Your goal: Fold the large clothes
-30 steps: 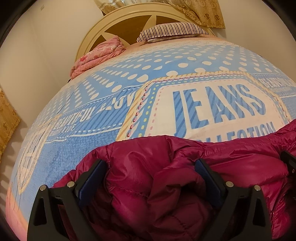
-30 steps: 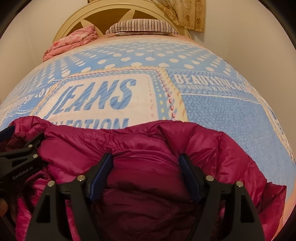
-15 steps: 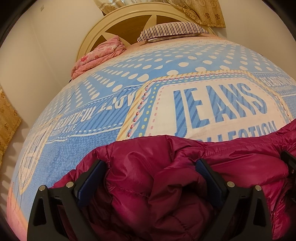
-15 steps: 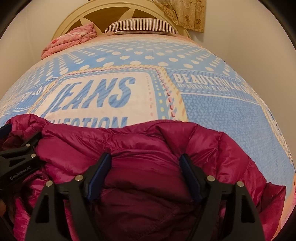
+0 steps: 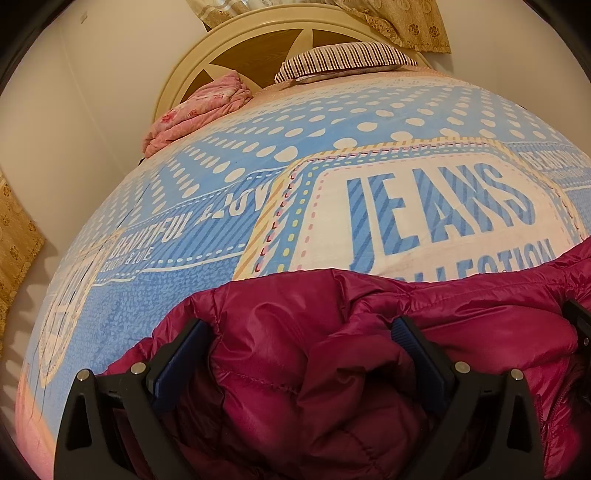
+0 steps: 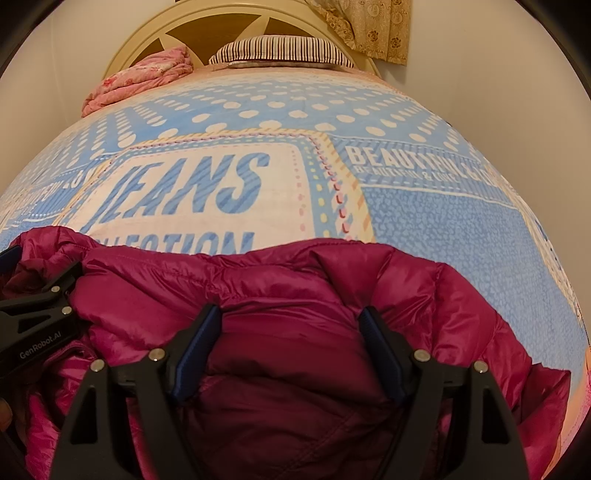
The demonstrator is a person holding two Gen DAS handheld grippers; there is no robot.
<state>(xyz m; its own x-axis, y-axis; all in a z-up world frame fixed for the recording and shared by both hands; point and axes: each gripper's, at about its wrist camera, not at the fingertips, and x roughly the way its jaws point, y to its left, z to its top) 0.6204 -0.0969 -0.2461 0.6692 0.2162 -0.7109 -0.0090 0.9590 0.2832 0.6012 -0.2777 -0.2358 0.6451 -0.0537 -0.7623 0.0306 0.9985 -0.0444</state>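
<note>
Little has moved since 1.0 s ago: both grippers sit a touch lower/nearer over the jacket, so slightly more of the "COLLECTION" print on the bedspread shows past the far hem; jacket bunching unchanged.

Left gripper [image 5: 303,332]: jaws spread wide, blue pads either side of a puffed fold of the magenta down jacket [image 5: 332,332]; fabric bulges up btwn the fingers, whether the pads actually press it cannot be told. Its black frame also shows at the left edge of the right wrist view.

Right gripper [image 6: 290,325]: jaws spread, straddling a darker quilted panel of the jacket [image 6: 288,288]; pads touch or nearly touch the fabric on both sides, no pinch seen.

Jacket lies crumpled at the near end of the bed, on the blue/white bedspread [image 5: 221,229], covering the lower part of the "JEANS" panel.

Far end: striped pillow [image 5: 343,59] against the cream headboard [image 5: 236,44]; pink floral bundle [image 5: 199,110] far left, beside the pillow. Gold patterned curtain [image 6: 376,29] upper right, 2nd piece at left edge in left wrist view.
</note>
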